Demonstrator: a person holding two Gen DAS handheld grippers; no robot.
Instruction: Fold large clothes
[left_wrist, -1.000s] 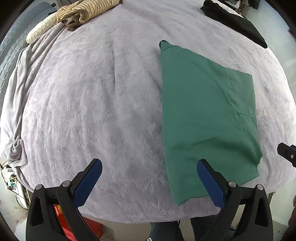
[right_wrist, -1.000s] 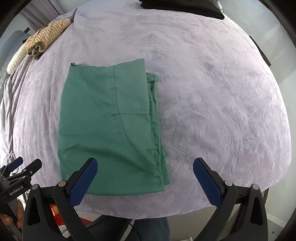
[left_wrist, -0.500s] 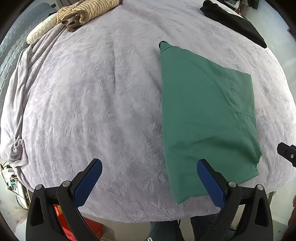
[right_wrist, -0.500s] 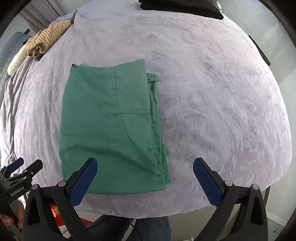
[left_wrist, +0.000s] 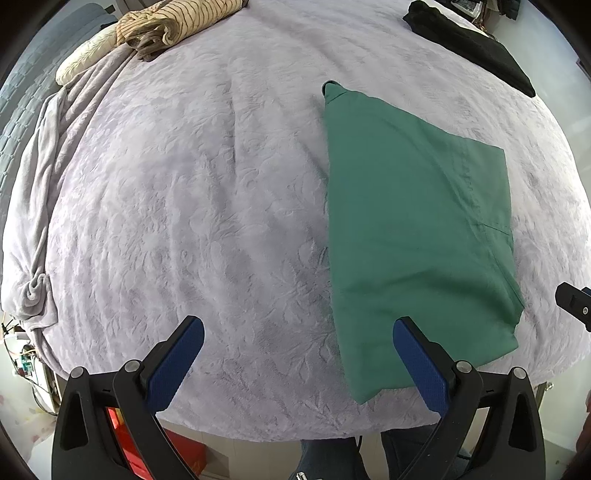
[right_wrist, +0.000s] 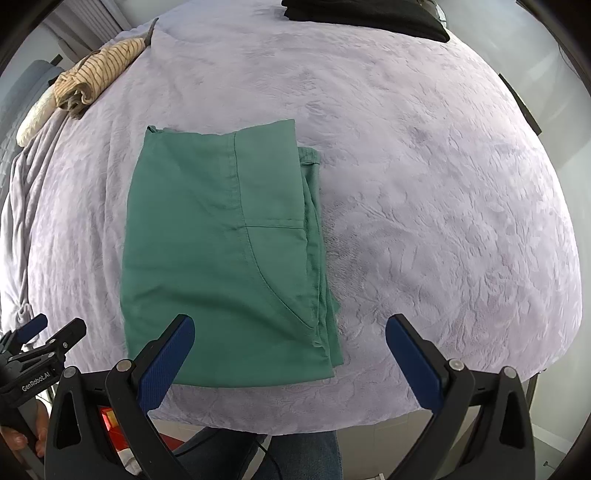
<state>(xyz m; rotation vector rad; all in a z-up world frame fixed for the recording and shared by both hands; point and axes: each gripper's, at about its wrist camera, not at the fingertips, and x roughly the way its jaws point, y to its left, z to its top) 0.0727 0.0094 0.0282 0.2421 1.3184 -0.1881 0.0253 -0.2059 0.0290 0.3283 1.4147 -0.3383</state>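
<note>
The green garment (right_wrist: 221, 251), smooth woven cloth with a curved pocket seam, lies folded into a neat rectangle near the front edge of the bed (right_wrist: 424, 184), whose lilac cover is plush and embossed. Both the left hand-held gripper (left_wrist: 299, 354) and the right hand-held gripper (right_wrist: 290, 350) hover spread and empty above that edge. The fold looks nearly finished; next would likely be a pinch on the near hem to halve it again.

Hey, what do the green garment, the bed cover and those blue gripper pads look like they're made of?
Green garment: thin woven cloth, probably cotton or a blend; matte, with crisp stitched seams and flat folds.
Bed cover: soft plush fabric, maybe embossed fleece; pale lilac pile with a pressed leaf-like pattern.
Blue pads: likely rubber or textured plastic; fine ribbing shows, set on smooth black plastic jaws.
</note>
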